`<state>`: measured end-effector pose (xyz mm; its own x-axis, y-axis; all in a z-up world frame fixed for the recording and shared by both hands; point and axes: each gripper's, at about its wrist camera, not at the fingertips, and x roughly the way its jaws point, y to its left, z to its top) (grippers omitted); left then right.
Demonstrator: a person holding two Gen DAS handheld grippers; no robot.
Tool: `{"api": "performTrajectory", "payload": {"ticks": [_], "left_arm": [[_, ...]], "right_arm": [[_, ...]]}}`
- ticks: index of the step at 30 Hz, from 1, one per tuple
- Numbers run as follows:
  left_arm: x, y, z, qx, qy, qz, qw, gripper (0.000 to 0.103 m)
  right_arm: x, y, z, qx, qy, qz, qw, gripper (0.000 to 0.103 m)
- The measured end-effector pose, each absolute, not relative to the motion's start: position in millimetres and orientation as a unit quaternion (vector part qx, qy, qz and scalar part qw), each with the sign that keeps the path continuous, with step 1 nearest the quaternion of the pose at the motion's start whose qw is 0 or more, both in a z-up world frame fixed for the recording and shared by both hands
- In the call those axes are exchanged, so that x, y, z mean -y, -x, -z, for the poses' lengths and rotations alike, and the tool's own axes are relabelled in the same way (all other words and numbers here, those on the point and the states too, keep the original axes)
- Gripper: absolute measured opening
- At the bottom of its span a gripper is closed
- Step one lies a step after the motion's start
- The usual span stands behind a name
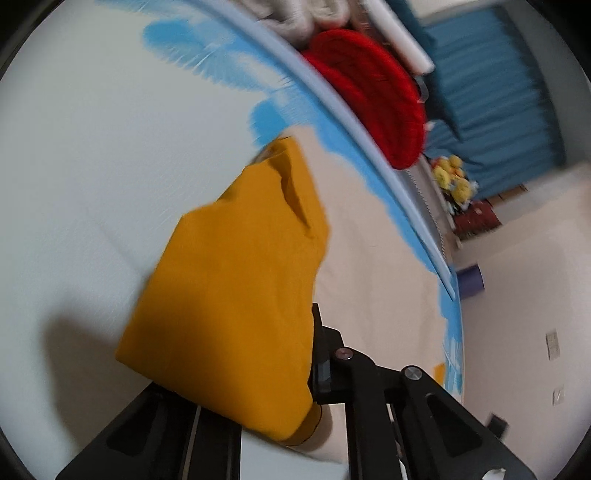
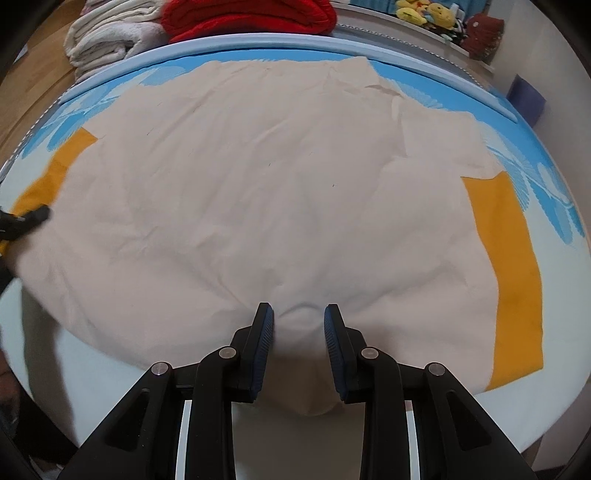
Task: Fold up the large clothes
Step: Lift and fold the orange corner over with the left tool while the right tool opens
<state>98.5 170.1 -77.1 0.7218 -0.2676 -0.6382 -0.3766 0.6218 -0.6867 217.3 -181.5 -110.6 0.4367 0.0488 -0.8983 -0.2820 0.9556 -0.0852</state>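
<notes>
The yellow sleeve (image 1: 236, 280) is held pinched in the left hand-held gripper (image 1: 310, 373) for folding inward, while the shirt (image 2: 258, 192) hem is straddled by the narrowly parted right hand-held gripper (image 2: 299, 325), not yet closed.

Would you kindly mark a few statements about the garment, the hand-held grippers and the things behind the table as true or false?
1. The left hand-held gripper holds a mustard-yellow sleeve. True.
2. The right hand-held gripper is clamped shut on the yellow sleeve. False: its jaws stand open over the cream garment.
3. The garment's far sleeve is yellow. True.
4. The knitted pile behind the table is green. False: it is red.
</notes>
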Motion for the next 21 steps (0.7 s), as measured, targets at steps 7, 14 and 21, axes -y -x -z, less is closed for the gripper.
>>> {"api": "performTrajectory", "payload": {"ticks": [7,14,21], "left_arm": [[-183,-70,-29,-0.371,0.262,-0.028,0.891,0.01],[-198,-38,-23,-0.384,0.149,-0.039,0.91,0.01],[-164,-54,-33,-0.38,0.132,-0.048,0.914,0.01]], "right_arm": [[145,-215,100,-0.533,0.065,-0.126,0.834,0.031],[83,-189,111,-0.561,0.105,-0.228,0.789,0.031],[125,-201,19,-0.47,0.093,-0.208,0.853,0.031]]}}
